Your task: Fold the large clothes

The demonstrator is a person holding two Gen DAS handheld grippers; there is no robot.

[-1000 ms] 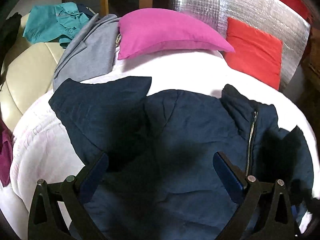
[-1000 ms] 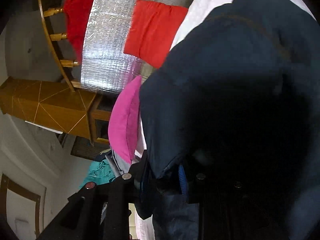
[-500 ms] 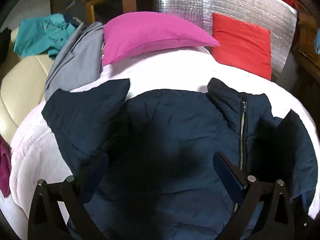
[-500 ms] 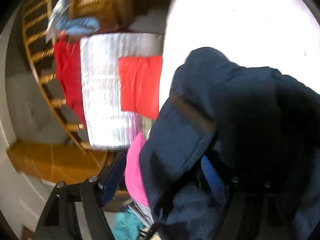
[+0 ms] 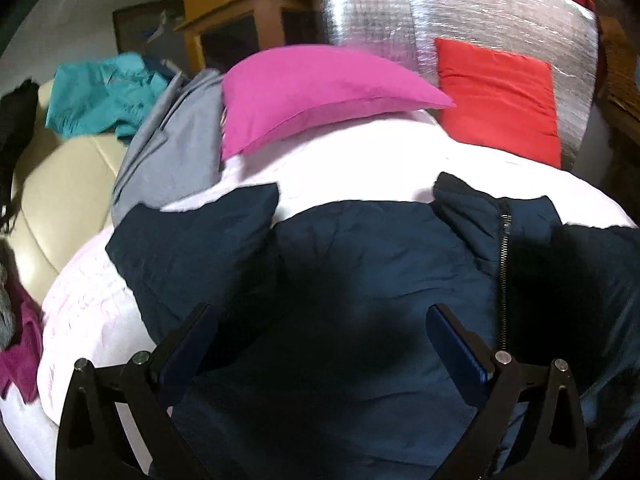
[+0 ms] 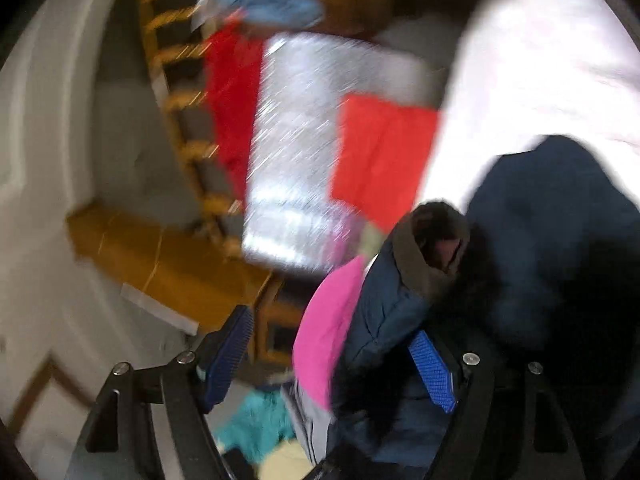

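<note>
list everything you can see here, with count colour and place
navy zip-front jacket: 1, dark blue, spread on the bed in front
white quilted bed cover: 1, white, under the jacket
magenta pillow: 1, pink, at the head of the bed
red cushion: 1, red, against the silver sheet
silver foil sheet: 1, silver, behind the pillows
grey garment: 1, grey, left of the pillow
teal shirt: 1, teal, on the cream chair
cream chair: 1, cream, far left
wooden cabinet: 1, brown, behind
left gripper: 1, black, jaws open over the jacket
right gripper: 1, black, jaws open, jacket fabric beside one pad
</note>
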